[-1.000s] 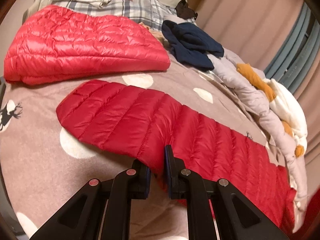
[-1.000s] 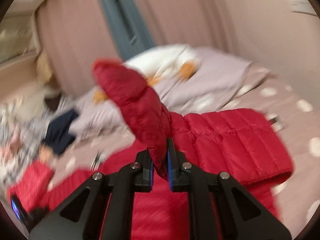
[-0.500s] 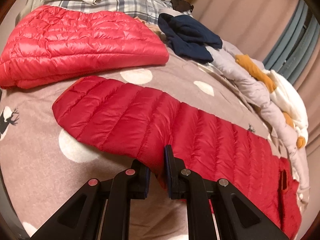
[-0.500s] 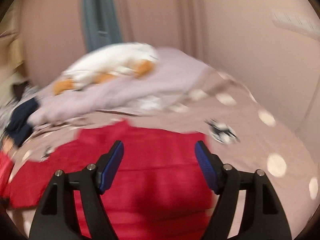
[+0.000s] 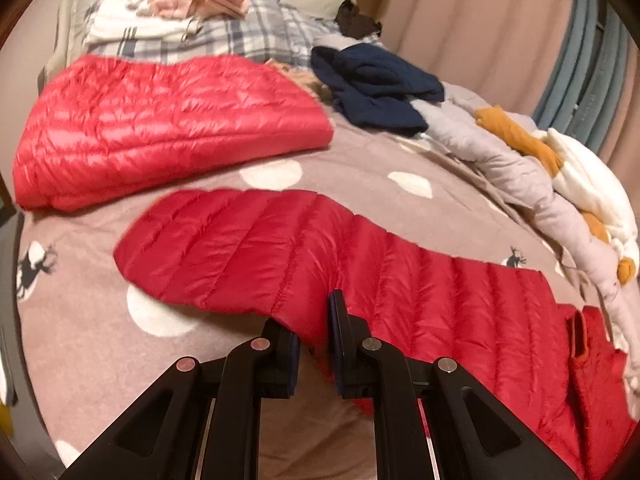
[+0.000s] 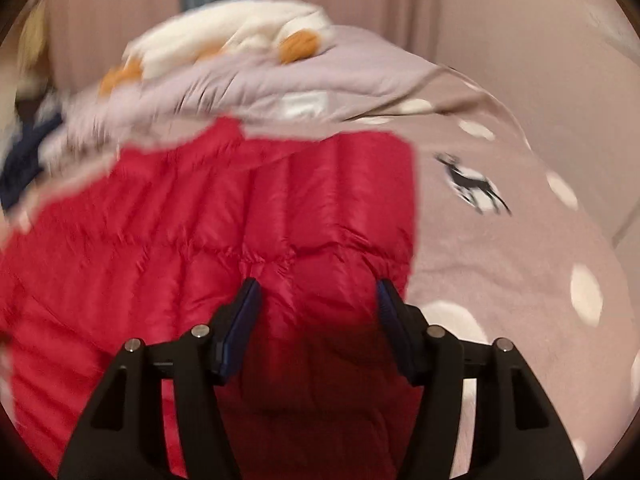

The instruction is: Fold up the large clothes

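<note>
A dark red quilted down jacket [image 5: 320, 248] lies spread across the brown dotted bedspread [image 5: 80, 320]. My left gripper [image 5: 314, 320] is shut on its near edge, with red fabric pinched between the pads. In the right wrist view the same jacket [image 6: 240, 208] fills the lower left. My right gripper [image 6: 318, 300] hangs low over it near its right edge. Its jaws stand apart and are closing, with puffy red fabric bulging between them and neither pad visibly pressing on it.
A second, brighter red down jacket [image 5: 160, 120] lies folded at the back left. Behind it are a plaid pillow [image 5: 248, 40] with folded clothes, a navy garment [image 5: 380, 92], and a grey duvet [image 5: 500, 160] with white and orange cloth along the curtain side.
My right gripper let go of the red sleeve it held up, opened wide, and dropped toward the jacket's body. My left gripper stayed shut on the jacket's edge.
</note>
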`<state>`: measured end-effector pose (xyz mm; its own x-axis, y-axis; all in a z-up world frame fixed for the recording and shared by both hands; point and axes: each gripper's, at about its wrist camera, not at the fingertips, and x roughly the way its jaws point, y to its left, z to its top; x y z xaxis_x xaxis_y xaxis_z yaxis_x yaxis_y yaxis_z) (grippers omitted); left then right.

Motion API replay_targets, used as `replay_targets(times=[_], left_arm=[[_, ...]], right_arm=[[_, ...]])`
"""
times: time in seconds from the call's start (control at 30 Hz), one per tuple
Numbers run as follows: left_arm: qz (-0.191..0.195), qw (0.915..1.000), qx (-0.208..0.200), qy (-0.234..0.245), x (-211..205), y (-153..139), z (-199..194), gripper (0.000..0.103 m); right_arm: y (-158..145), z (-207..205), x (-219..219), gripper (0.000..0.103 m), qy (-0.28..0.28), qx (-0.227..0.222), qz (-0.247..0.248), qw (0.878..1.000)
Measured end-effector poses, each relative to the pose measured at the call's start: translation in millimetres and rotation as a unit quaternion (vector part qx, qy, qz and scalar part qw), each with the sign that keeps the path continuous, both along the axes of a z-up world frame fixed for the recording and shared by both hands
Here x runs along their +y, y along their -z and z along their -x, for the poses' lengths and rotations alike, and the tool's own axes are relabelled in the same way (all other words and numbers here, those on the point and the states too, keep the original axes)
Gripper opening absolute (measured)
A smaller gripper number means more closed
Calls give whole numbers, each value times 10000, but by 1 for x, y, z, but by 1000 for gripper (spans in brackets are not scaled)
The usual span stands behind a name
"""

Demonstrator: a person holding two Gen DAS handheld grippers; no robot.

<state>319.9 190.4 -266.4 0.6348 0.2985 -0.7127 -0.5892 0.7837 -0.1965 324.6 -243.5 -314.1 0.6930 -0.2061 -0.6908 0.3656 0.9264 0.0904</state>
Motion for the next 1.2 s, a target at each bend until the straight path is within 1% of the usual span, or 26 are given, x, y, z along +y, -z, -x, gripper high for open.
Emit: replay_targets(times=[0.07,0.1,0.17,0.2,0.27,0.33,0.4,0.5,0.57,0.63,0.67,0.7,0.73,0.77,0.8,0.83,0.87,0.9,0.93,0.97,1.0,1.07,1.1,1.13,1.17,1.2], left_arm=[[-256,9997,-21,11,-6,-5,0,11],[-376,9993,-42,18,-9,-8,1,11],[-533,9986,-45,13,-14,-13,2,11],[-561,9984,-75,17,-17,-17,2,11],[-587,9979,-232,118,-24,-26,4,11],[-781,9959,-355,302,-40,-37,5,11],[-938,9935,-462,442,-58,-44,5,11],[-873,9906,-542,906,-101,-56,0,11],[-1020,9831,-680,1359,-142,-68,-3,11],[-1294,9672,-861,2009,-197,-83,-3,11],[-1367,9595,-896,2293,-218,-86,-2,11],[-1388,9492,-921,2668,-244,-89,-1,11],[-1359,9426,-920,2909,-262,-89,1,11],[-1220,9360,-911,3172,-283,-88,4,11],[-1068,9335,-901,3302,-292,-85,7,11],[-872,9306,-845,3454,-301,-82,9,11],[-643,9261,-748,3641,-309,-78,11,13],[-459,9210,-628,3818,-315,-74,11,26],[-397,9196,-494,3876,-320,-70,12,47],[-464,9225,-432,3808,-321,-69,15,56],[-621,9261,-463,3693,-321,-70,19,64],[-1003,9267,-717,3550,-315,-78,32,66],[-1209,9277,-841,3430,-308,-83,38,72],[-1343,9304,-948,3275,-297,-89,43,82],[-1401,9334,-1035,3136,-291,-92,49,87],[-1412,9360,-1086,3035,-282,-94,52,93]], right_arm=[[-16,19,-18,62,180,-289,-301,9990],[-31,35,-28,66,308,-550,-286,9976],[-56,59,-30,73,528,-944,-80,9941],[-63,70,-31,76,639,-1052,-48,9924],[-80,94,-42,77,913,-1253,-260,9876],[-93,114,-51,77,1067,-1500,-466,9818],[-102,126,-49,77,1090,-1613,-316,9804],[-102,128,-48,77,1066,-1488,19,9831],[-97,126,-56,76,1010,-1414,-107,9847],[-91,120,-64,75,933,-1331,-243,9864],[-90,118,-66,72,855,-1278,-197,9879],[-90,117,-64,66,788,-1243,-123,9890],[-89,116,-62,63,700,-1211,-30,9902],[-90,117,-61,57,644,-1197,6,9907],[-88,117,-61,50,597,-1192,-10,9911],[-87,117,-62,46,572,-1182,-95,9913],[-84,116,-63,39,564,-1164,-189,9914],[-82,116,-65,34,583,-1136,-256,9915],[-81,116,-66,33,617,-1127,-260,9914],[-81,116,-67,33,648,-1134,-250,9911],[-81,117,-68,33,654,-1157,-256,9908],[-82,119,-70,35,590,-1189,-317,9906],[-83,121,-70,35,595,-1207,-330,9904],[-84,121,-69,35,618,-1216,-318,9901],[-84,122,-68,37,653,-1221,-302,9899],[-84,121,-67,41,673,-1218,-307,9898]])
